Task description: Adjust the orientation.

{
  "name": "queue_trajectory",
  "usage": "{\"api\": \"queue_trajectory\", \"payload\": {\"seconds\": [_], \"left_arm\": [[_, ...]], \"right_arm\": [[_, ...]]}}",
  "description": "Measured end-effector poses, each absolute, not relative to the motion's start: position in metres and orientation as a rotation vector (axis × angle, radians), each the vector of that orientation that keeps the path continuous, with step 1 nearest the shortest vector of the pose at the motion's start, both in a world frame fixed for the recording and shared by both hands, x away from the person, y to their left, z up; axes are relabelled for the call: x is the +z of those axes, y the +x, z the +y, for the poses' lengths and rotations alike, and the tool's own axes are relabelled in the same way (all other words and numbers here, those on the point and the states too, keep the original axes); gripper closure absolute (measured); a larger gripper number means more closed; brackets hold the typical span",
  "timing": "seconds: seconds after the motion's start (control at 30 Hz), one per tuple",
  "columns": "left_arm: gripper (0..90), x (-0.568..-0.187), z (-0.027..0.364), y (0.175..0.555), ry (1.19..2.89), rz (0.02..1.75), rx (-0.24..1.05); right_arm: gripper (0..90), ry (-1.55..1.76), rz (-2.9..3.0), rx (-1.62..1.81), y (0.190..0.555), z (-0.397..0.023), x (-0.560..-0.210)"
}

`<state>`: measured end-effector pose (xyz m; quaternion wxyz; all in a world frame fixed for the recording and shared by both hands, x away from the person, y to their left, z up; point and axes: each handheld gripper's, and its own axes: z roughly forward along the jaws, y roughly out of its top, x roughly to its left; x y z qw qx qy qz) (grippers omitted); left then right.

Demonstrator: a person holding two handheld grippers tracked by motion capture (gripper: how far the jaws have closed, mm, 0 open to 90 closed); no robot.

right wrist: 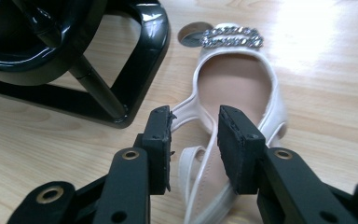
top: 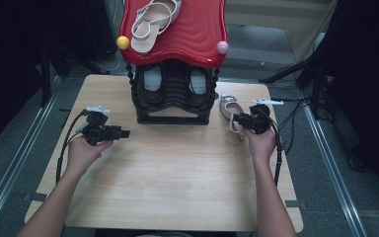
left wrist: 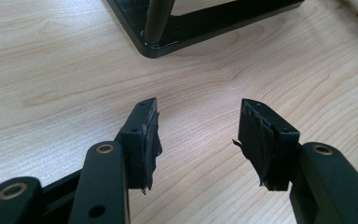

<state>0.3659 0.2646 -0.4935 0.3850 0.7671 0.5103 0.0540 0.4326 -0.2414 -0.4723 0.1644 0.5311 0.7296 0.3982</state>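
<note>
— The right tongs (right wrist: 193,140) stand part open over the white sandal's (right wrist: 242,93) heel strap, not pinching it; the sandal lies on the table (top: 177,168) at three o'clock of the black shoe rack (top: 172,94).

— A thin strap could slip out. The rack's foot crowds that side. The left tongs (left wrist: 198,135) gape, empty.

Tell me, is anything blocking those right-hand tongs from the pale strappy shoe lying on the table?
Nothing visible. The right tongs hang directly over the cream strappy sandal, its heel strap between the parted jaws; the black plastic shoe rack stands off to one side.
</note>
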Motion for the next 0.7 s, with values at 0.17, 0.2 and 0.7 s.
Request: {"api": "queue_trajectory", "payload": {"seconds": [0.17,0.2,0.7], "left_arm": [[48.1,-0.494,0.264,0.365,1.961,1.3,0.136],[48.1,-0.494,0.264,0.364,1.961,1.301,0.136],[48.1,-0.496,0.271,0.357,1.939,1.324,0.151]], "right_arm": [[64.1,1.503,2.047,1.167,0.432,-0.244,-0.464],[65.6,1.511,2.051,1.181,0.432,-0.244,-0.464],[68.7,1.518,2.068,1.141,0.451,-0.227,-0.487]]}}
